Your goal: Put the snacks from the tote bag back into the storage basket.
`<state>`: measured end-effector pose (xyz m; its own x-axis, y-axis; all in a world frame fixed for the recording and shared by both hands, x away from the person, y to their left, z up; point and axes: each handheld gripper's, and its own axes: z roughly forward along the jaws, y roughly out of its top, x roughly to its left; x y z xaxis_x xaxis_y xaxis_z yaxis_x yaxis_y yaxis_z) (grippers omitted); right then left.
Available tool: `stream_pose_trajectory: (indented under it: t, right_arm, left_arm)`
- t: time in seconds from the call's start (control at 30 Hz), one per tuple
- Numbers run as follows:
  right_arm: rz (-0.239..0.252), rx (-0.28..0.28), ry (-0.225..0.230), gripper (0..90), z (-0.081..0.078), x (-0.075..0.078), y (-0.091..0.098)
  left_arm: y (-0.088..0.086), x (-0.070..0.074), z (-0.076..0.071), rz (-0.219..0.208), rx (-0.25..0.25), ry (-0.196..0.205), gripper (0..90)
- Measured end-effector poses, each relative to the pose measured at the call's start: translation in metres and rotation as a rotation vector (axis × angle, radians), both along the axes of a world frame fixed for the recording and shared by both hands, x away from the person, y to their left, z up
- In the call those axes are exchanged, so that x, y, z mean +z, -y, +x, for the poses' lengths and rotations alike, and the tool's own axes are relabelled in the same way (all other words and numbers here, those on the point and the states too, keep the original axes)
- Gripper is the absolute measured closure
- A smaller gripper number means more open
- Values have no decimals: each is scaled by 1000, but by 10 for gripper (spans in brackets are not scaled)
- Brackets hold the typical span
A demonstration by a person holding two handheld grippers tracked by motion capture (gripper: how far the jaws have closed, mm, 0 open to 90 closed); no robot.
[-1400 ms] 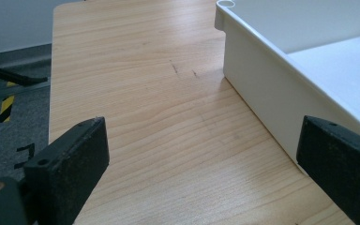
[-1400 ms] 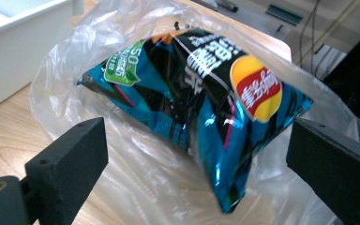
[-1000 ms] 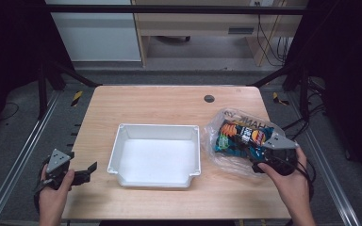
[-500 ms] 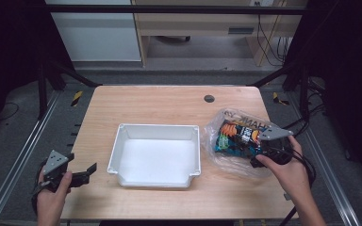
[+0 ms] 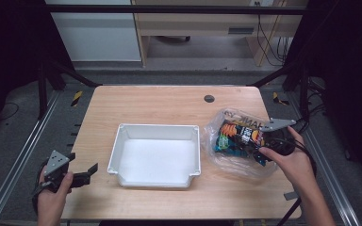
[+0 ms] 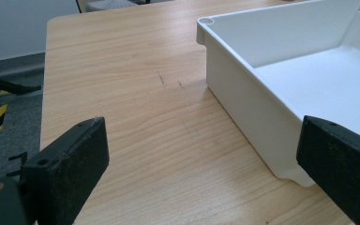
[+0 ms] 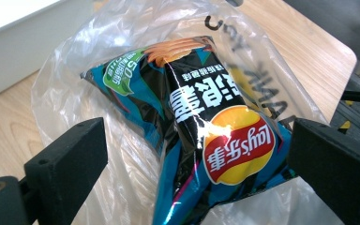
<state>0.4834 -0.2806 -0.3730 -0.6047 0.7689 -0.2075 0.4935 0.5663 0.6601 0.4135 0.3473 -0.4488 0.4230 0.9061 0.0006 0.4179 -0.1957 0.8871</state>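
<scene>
Your right gripper (image 5: 259,143) sits right at the chip bag (image 5: 238,136), which lies inside a clear plastic bag (image 5: 235,160) on the right side of the table (image 5: 160,101), just beside the right wall of the white tray (image 5: 155,176). In the right gripper view the chip bag (image 7: 206,136) lies straight ahead between the two jaws, which stand wide apart and hold nothing; its long axis runs away from you, roughly along the line of the gripper, so the jaws straddle its width. The clear film (image 7: 75,93) lies between the jaws and the chip bag, so closing here would likely pinch the film too. Your left gripper (image 5: 82,176) rests at the near left corner of the table, jaws wide and holding nothing, pointing at the tray (image 6: 262,98), well apart from the chip bag. The right hand (image 5: 290,162) is clearly the nearer one for this grasp.
</scene>
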Motion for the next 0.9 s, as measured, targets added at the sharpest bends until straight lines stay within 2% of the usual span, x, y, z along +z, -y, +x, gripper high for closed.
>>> stream_pose_trajectory:
  t: [0.07, 0.17, 0.23, 0.33, 0.47, 0.67, 0.9]
  right_arm:
    - [9, 15, -11, 56, 4, 2, 1]
    - [-21, 45, -24, 57, 14, 8, 0]
    - [-18, 60, -33, 64, 18, 11, -1]
    - [20, 82, -69, 75, 24, 14, -2]
    - [-37, 115, -105, 72, 36, 17, -11]
    - [-73, 139, -137, 77, 49, 17, -22]
    - [-97, 171, -158, 69, 54, 15, -28]
  left_arm:
    - [1, -1, 0, 6, -5, -2, 22]
    - [3, -1, 2, 3, -4, -5, 23]
    - [5, -1, 1, 9, -11, -7, 23]
    - [3, -2, 2, 5, -7, -7, 22]
    - [-1, -3, 5, 24, 4, -8, 23]
    - [-6, -5, 7, 18, 25, -12, 23]
    - [-3, -4, 7, 34, 10, -10, 23]
